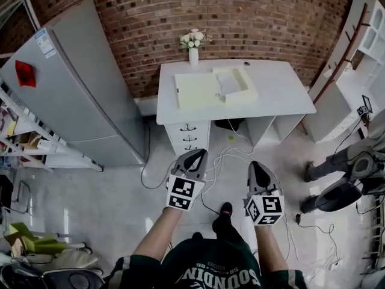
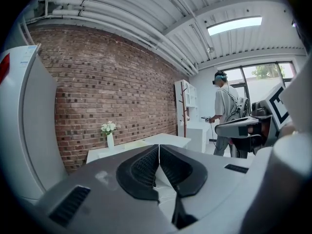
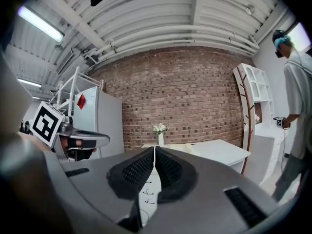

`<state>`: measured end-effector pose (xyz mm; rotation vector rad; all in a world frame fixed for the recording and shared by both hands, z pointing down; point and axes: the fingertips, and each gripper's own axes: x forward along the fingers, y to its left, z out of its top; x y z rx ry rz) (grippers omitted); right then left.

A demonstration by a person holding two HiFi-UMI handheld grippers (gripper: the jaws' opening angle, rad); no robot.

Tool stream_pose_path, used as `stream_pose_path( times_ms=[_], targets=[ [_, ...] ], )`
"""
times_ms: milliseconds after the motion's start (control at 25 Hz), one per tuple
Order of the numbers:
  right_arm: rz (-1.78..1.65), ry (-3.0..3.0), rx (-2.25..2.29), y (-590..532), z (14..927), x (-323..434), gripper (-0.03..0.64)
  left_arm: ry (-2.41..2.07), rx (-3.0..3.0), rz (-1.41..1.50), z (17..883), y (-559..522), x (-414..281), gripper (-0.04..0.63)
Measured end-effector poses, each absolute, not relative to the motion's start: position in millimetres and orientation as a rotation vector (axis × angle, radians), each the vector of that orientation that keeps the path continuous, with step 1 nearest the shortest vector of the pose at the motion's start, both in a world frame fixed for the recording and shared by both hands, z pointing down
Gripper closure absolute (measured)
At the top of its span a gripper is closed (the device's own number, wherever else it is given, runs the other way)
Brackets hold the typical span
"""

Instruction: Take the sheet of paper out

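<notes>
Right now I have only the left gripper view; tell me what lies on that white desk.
Observer: The head view shows a pale yellow box lying open, flat on the desk.
Operator: Locate the paper.
Observer: A white sheet lies in the box's right half.
Operator: Report the other gripper.
Observer: The right gripper has its fingers together with nothing between them, and it is held well short of the desk.

White desk (image 1: 283, 92), upper centre
An open pale-yellow box (image 1: 204, 90) lies at its middle; a vase of flowers (image 1: 193, 55) stands at its back edge
</notes>
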<state>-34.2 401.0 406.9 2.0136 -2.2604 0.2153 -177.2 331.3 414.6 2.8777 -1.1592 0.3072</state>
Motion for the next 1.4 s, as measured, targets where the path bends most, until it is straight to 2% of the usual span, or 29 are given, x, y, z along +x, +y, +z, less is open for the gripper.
stream_pose_path(
  times_ms=[680, 1400],
  targets=[
    [0.257, -2.321, 1.914, 256.6, 404.8, 59.3, 0.546, -1.255, 2.763, 0.362, 423.4, 203.1, -94.1, 0.583],
    [0.256, -2.413, 1.728, 195.4, 419.2, 90.2, 0.546, -1.337, 2.702, 0.355, 434.3, 137.6, -42.9, 0.583]
  ],
)
